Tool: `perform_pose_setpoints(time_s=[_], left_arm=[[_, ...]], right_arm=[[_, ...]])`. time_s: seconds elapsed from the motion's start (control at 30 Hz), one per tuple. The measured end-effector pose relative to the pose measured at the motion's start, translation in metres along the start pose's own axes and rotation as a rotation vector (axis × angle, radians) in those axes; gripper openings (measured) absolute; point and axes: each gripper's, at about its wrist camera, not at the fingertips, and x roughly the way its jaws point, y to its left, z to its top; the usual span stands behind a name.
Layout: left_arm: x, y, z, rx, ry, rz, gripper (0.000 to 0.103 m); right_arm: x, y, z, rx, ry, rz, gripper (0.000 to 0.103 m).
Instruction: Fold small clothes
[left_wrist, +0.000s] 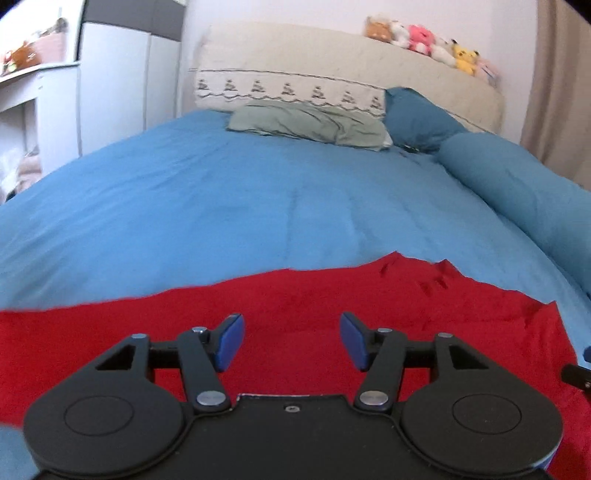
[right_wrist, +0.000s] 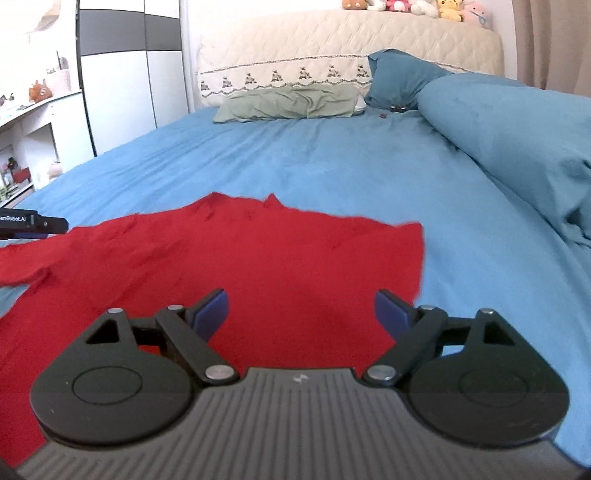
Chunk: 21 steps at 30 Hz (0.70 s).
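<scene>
A red garment (left_wrist: 314, 306) lies spread flat on the blue bed cover (left_wrist: 221, 206). My left gripper (left_wrist: 291, 332) hovers over its near part, jaws apart, blue pads (left_wrist: 231, 338) clear of the cloth with nothing between them. In the right wrist view the same red garment (right_wrist: 236, 266) stretches left to a sleeve-like flap, its right edge near the middle of the bed cover (right_wrist: 369, 173). My right gripper (right_wrist: 301, 314) stands wide open above the garment's near right part, holding nothing. The tip of the left gripper (right_wrist: 37, 225) shows at the left edge.
A rolled blue duvet (right_wrist: 517, 140) lies along the right side of the bed. A green pillow (right_wrist: 288, 103) and a blue pillow (right_wrist: 399, 77) rest by the cream headboard (right_wrist: 351, 40), with plush toys (right_wrist: 417, 5) on top. White cabinets (right_wrist: 122, 92) stand to the left.
</scene>
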Motion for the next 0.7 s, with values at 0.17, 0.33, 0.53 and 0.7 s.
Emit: perform_pose_setpoints(time_s=[0.17,0.33,0.53,0.7], left_arm=[[0.038,-0.004,-0.003,-0.012,0.083,-0.138,0.062],[0.059,0.007,-0.021,0.01,0.136,-0.089,0.062],[0.051,0.027,-0.022,-0.004,0.092,0.077,0.068],[0.042,0.042,-0.021,-0.037,0.103,0.079,0.07]], right_arm=[[0.037,0.001,0.002,0.017,0.046,-0.008,0.102],[0.049,-0.006,-0.018,0.041,0.087,-0.01,0.102],[0.048,-0.007,-0.024,0.026,0.078,-0.01,0.102],[0.045,-0.009,-0.025,0.015,0.077,-0.044,0.102]])
